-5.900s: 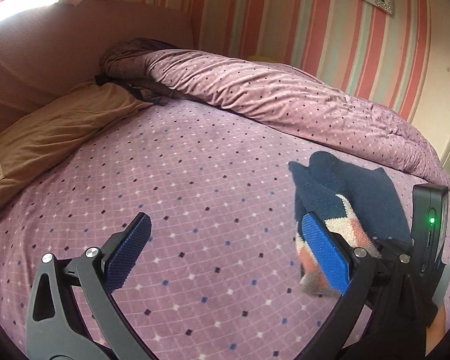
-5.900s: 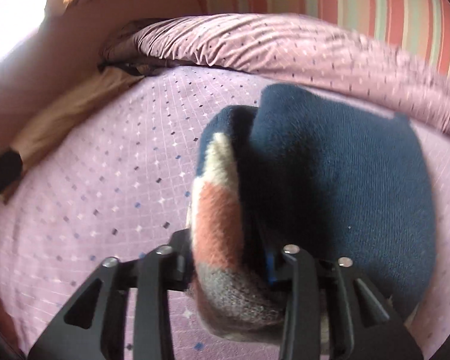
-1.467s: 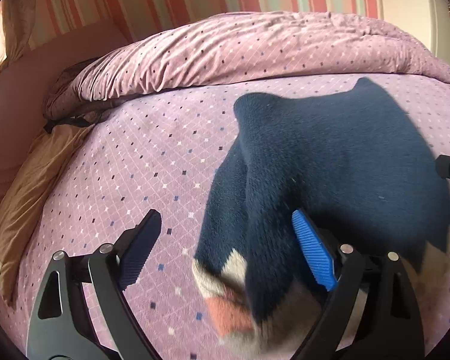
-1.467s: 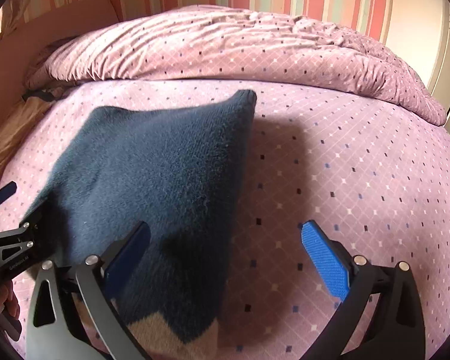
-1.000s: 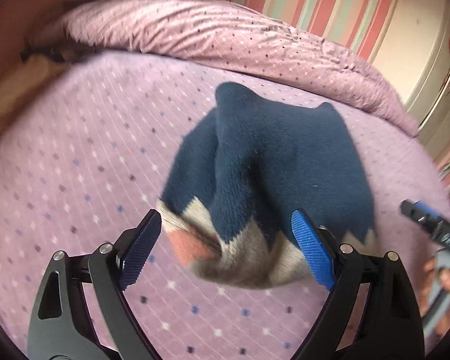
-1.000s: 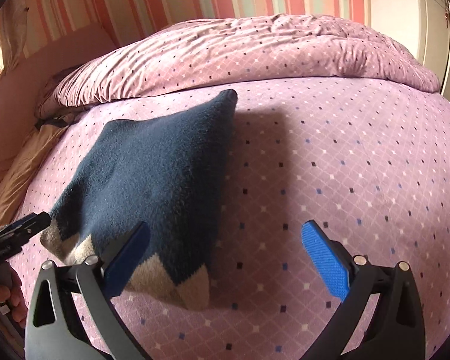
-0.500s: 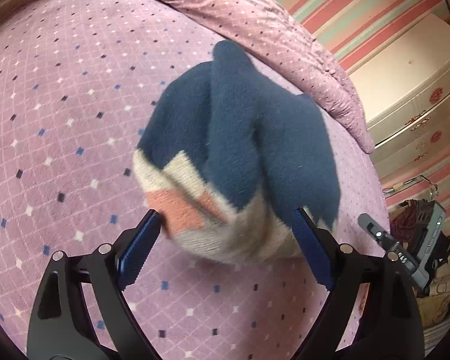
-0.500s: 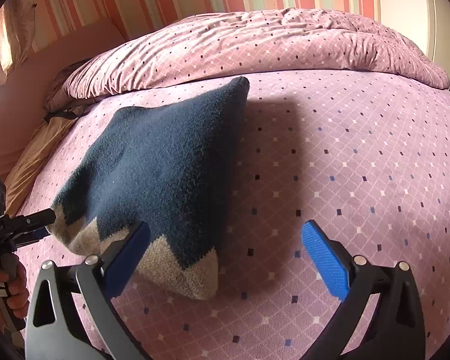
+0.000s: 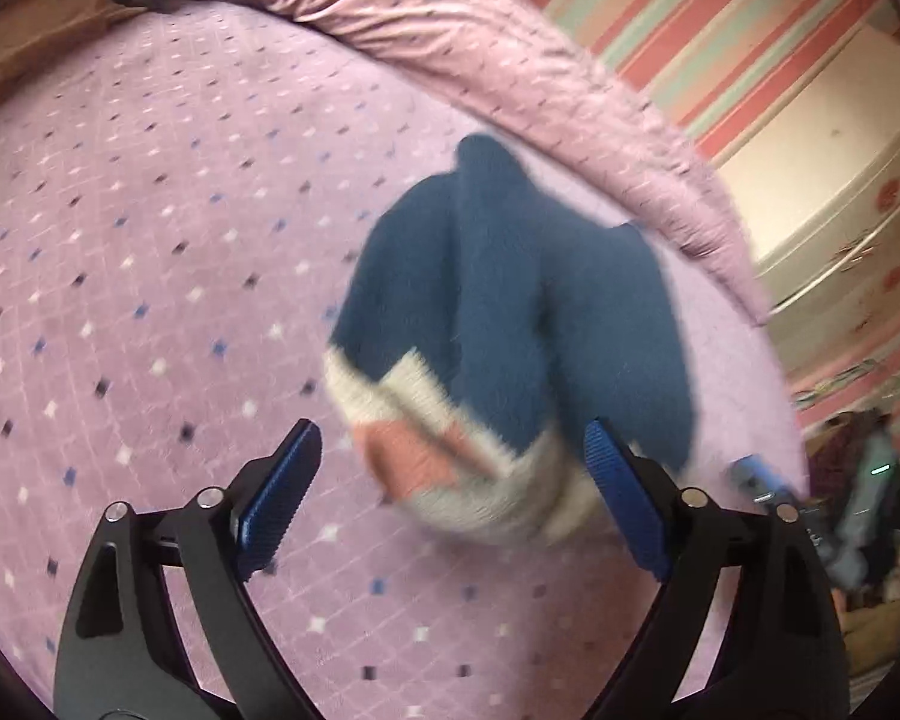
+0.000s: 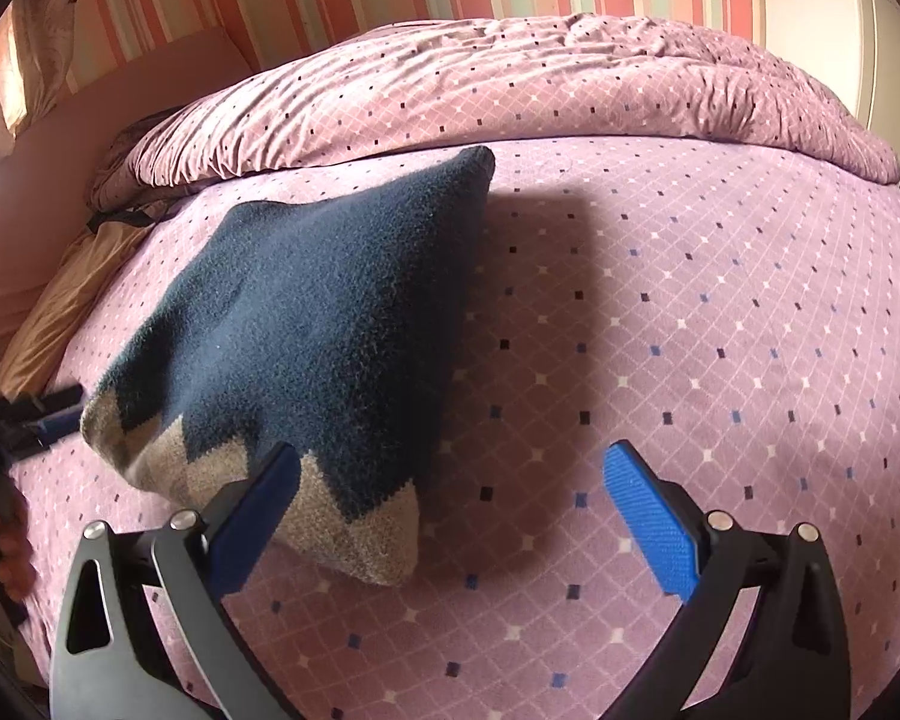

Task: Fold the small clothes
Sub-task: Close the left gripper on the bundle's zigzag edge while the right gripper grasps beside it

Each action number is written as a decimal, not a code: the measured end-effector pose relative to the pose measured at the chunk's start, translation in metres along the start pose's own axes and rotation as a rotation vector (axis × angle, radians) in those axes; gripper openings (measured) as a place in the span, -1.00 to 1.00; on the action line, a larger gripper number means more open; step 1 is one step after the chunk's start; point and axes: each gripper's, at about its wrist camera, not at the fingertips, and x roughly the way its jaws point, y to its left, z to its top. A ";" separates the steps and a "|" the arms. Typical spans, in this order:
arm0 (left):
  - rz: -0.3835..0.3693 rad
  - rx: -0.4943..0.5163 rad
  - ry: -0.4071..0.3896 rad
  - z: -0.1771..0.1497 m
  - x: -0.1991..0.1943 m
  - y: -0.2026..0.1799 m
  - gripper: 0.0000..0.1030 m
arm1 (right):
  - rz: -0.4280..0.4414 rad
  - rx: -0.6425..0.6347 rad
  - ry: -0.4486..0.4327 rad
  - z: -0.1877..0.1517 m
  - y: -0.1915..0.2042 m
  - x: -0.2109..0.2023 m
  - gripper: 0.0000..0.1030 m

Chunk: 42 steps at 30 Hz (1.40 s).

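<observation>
The folded navy sweater [image 10: 306, 324] is lying on the purple bedsheet [image 10: 720, 360], its beige zigzag hem [image 10: 336, 516] nearest the cameras. The left gripper [image 9: 450, 498] is being held wide open with nothing between its pads, as is the right gripper [image 10: 450, 522]. Bare sheet is lying open from 12 to 4 o'clock of the sweater, up to the bunched duvet [image 10: 510, 84].

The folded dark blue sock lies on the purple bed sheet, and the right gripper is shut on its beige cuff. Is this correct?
Not quite. The right wrist view shows the right gripper open, holding nothing. The folded dark blue sock does lie on the purple bed sheet, its beige cuff beside one finger.
</observation>
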 end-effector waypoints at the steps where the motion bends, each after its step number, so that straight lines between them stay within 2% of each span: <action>1: -0.028 -0.002 0.017 0.003 0.003 -0.001 0.81 | 0.002 0.007 0.002 0.000 -0.001 0.000 0.96; 3: -0.049 0.003 0.059 0.007 0.016 -0.005 0.81 | 0.015 0.028 0.008 0.000 -0.002 0.002 0.96; 7: -0.005 0.007 0.157 0.001 0.051 -0.003 0.81 | 0.023 0.017 0.015 0.000 0.003 0.003 0.96; 10: -0.016 0.011 0.173 -0.002 0.064 -0.006 0.93 | 0.021 0.012 0.018 0.002 0.004 0.005 0.96; 18: -0.034 0.016 0.229 -0.001 0.090 -0.006 0.93 | 0.017 -0.001 0.053 0.004 0.005 0.021 0.96; 20: -0.048 0.012 0.236 0.000 0.093 -0.004 0.93 | 0.063 0.041 0.084 0.005 0.000 0.031 0.96; 23: -0.049 0.038 0.248 0.001 0.094 -0.007 0.93 | 0.195 0.190 0.141 0.008 -0.014 0.048 0.96; 32: -0.065 0.050 0.262 0.003 0.095 -0.004 0.93 | 0.278 0.238 0.237 0.008 -0.003 0.084 0.96; 35: -0.075 0.020 0.249 0.004 0.094 -0.001 0.93 | 0.330 0.270 0.269 0.005 -0.002 0.094 0.95; 37: -0.081 -0.003 0.231 0.006 0.093 0.000 0.92 | 0.380 0.287 0.266 0.003 0.001 0.096 0.60; 38: -0.083 -0.006 0.225 0.005 0.090 0.003 0.91 | 0.385 0.282 0.257 0.004 0.003 0.094 0.52; 42: -0.092 -0.060 0.191 0.005 0.084 0.013 0.75 | 0.363 0.287 0.243 0.002 0.008 0.089 0.48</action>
